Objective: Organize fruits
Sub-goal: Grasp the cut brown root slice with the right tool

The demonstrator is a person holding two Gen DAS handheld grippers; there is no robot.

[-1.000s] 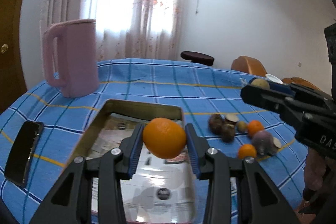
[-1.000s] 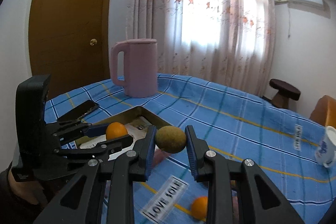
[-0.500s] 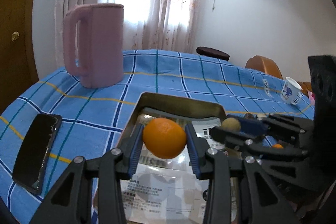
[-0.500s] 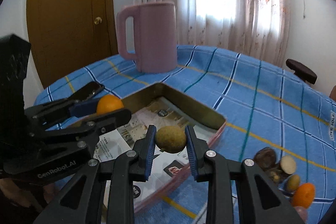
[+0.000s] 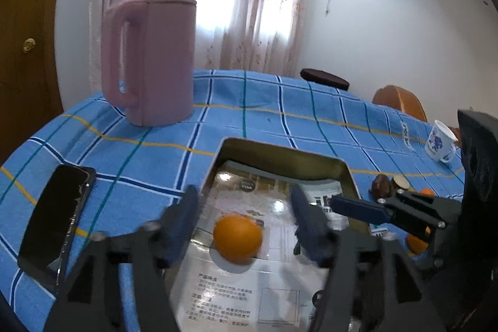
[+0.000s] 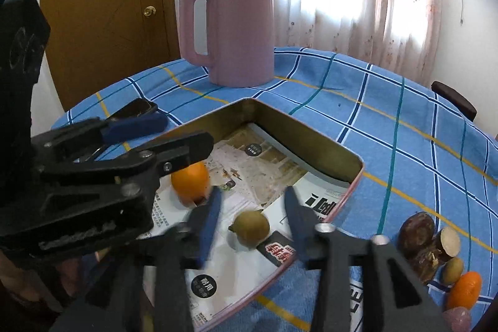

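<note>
A shallow metal tray (image 5: 281,150) lined with printed paper lies on the blue checked tablecloth; it also shows in the right wrist view (image 6: 311,139). An orange (image 5: 237,235) rests on the tray's paper between the open fingers of my left gripper (image 5: 244,215); it also shows in the right wrist view (image 6: 190,181). A small brown-green fruit (image 6: 251,227) lies on the paper between the open fingers of my right gripper (image 6: 251,209). More fruits (image 6: 435,251) lie loose on the cloth to the right of the tray.
A tall pink jug (image 5: 152,61) stands behind the tray. A black phone (image 5: 54,220) lies on the cloth to the left. A white cup (image 5: 440,145) stands at the far right. A dark stool (image 5: 323,78) and a brown chair (image 5: 398,101) are beyond the table.
Both grippers moved down over the tray and opened. The orange left the left gripper and the brown-green fruit left the right gripper; both now lie on the tray's paper.
</note>
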